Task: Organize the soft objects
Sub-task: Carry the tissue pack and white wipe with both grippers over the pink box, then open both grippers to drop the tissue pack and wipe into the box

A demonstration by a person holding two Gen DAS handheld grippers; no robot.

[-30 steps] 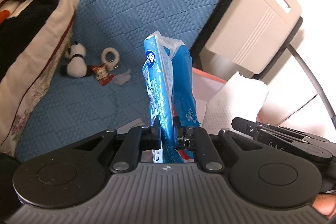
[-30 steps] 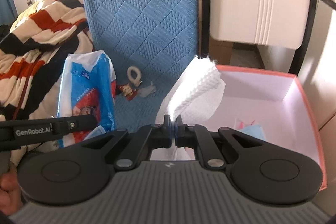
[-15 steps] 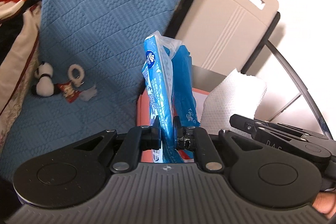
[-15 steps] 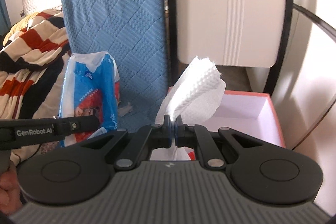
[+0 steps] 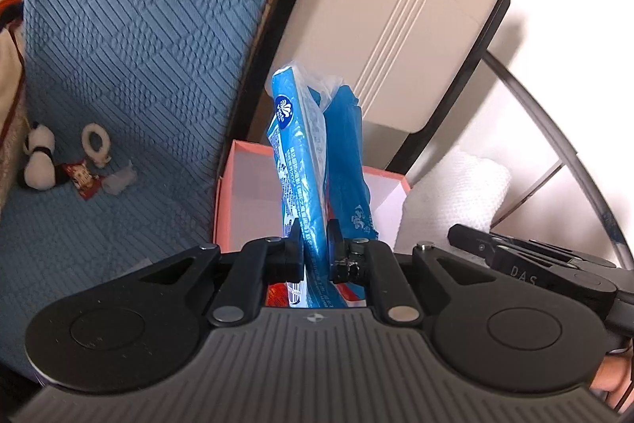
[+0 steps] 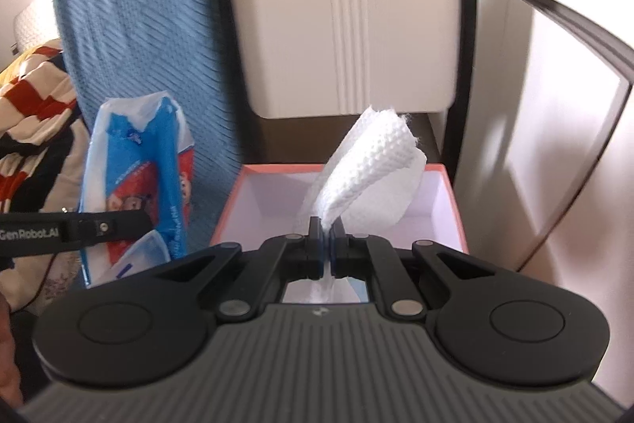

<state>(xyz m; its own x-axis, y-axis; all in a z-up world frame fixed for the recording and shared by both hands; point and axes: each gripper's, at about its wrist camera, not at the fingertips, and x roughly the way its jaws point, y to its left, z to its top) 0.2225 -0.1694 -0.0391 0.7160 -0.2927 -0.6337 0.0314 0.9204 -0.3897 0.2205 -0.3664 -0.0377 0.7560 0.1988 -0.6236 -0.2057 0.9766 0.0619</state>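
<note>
The left hand-held gripper (image 5: 315, 244) is seen at the lower centre of its view, clamped on a blue tissue pack (image 5: 313, 161) that stands upright between the fingers and rises toward mid-frame. Behind the pack, a pink box (image 5: 226, 193) with a white interior is seen at centre. The right hand-held gripper (image 6: 325, 242) is closed on a white paper towel (image 6: 368, 165), which fans up and to the right from the fingers, in front of the box's open interior. A panda plush (image 5: 37, 161) and a small ring (image 5: 95, 141) are seen at the left edge on a blue quilted cover (image 5: 130, 46), well apart from both grippers.
</note>
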